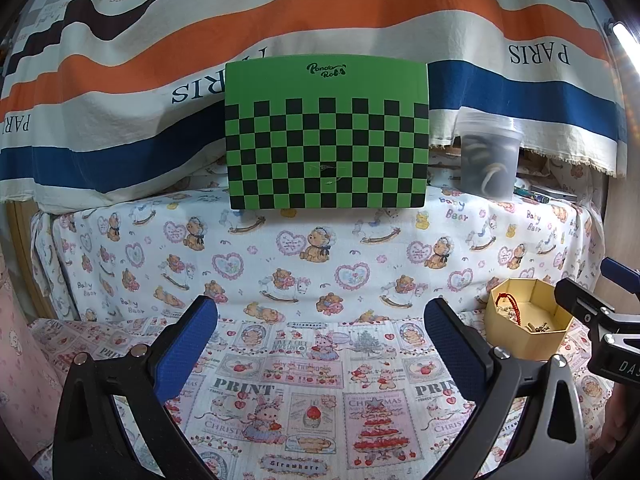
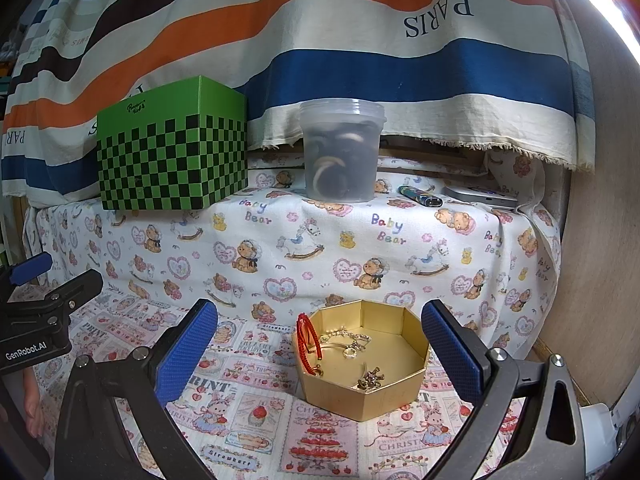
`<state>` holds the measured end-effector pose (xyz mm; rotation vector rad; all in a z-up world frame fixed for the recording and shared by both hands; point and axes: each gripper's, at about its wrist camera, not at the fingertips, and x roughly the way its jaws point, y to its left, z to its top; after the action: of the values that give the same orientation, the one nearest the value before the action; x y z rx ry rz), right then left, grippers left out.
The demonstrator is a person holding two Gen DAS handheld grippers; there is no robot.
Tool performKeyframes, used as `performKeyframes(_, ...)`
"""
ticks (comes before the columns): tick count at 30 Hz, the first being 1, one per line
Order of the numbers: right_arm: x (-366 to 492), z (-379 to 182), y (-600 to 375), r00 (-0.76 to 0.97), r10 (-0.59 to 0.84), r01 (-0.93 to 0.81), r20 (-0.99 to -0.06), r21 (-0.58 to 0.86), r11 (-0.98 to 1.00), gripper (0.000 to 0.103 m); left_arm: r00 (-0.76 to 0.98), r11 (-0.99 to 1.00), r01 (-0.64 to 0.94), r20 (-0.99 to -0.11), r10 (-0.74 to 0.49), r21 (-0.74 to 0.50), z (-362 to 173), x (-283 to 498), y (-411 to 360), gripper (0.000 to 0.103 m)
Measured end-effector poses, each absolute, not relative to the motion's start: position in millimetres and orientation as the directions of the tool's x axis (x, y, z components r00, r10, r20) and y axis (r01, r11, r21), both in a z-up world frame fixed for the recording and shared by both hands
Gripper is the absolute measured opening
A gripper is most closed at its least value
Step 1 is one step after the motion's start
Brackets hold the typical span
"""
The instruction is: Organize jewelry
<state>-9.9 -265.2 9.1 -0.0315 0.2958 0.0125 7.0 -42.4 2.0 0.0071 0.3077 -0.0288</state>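
Right wrist | gold box: red cord, jewelry

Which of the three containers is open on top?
The gold octagonal box, low in front between the right gripper fingers, jewelry visible inside. The green checkered box is closed and the clear plastic tub is lidded, both on the raised ledge.

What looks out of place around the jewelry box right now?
Only the red cord bracelet: it hangs over the gold box's left rim instead of lying inside with the chain and charms. Nothing is spilled on the cloth; both claws are open.
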Motion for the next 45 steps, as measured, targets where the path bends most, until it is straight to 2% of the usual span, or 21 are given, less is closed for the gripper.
performKeyframes(45, -9.2, 8.8, -264.0, 0.956, 0.007, -0.017, -0.293, -0.030, 0.999, 0.103, 0.952, 0.999, 0.041, -0.305, -0.035, 0.012, 0.9, 8.2, -43.1, 0.103)
